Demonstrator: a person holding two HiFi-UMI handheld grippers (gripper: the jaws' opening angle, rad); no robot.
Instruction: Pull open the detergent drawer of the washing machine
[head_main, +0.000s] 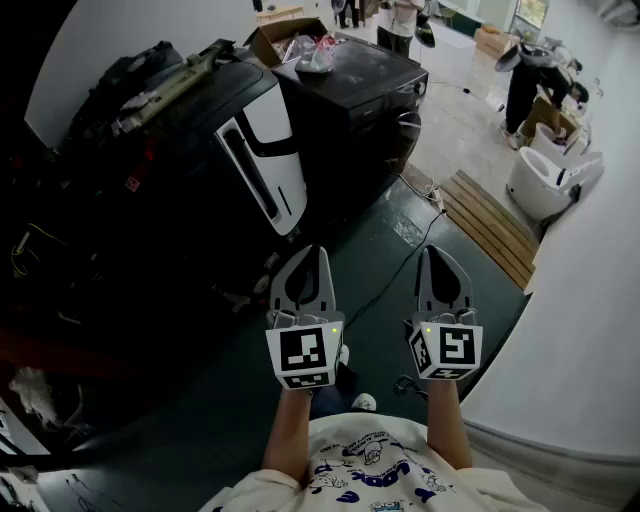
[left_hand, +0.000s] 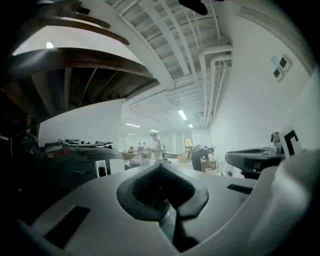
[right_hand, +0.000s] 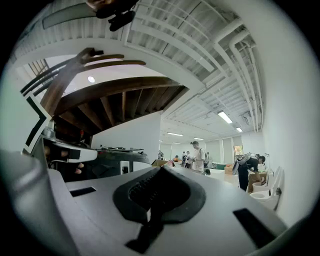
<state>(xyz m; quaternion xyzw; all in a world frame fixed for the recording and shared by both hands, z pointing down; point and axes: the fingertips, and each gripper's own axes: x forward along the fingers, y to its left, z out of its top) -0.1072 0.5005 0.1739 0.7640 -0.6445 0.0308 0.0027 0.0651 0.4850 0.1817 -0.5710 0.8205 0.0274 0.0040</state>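
A black washing machine (head_main: 200, 150) with a white front panel (head_main: 265, 165) stands at the upper left of the head view, some way ahead of both grippers. I cannot make out its detergent drawer. The same machine (left_hand: 80, 150) shows dark and small at the left of the left gripper view. My left gripper (head_main: 316, 255) is held level over the dark green floor, jaws together and empty. My right gripper (head_main: 432, 252) hangs beside it, also shut on nothing. In their own views the left gripper (left_hand: 162, 170) and the right gripper (right_hand: 161, 170) touch nothing.
A second black machine (head_main: 360, 100) stands behind the first, with an open cardboard box (head_main: 290, 40) on top. A cable (head_main: 395, 270) runs across the floor. A wooden pallet (head_main: 490, 225) and a white fixture (head_main: 550, 180) lie to the right. People stand far back (head_main: 525, 80).
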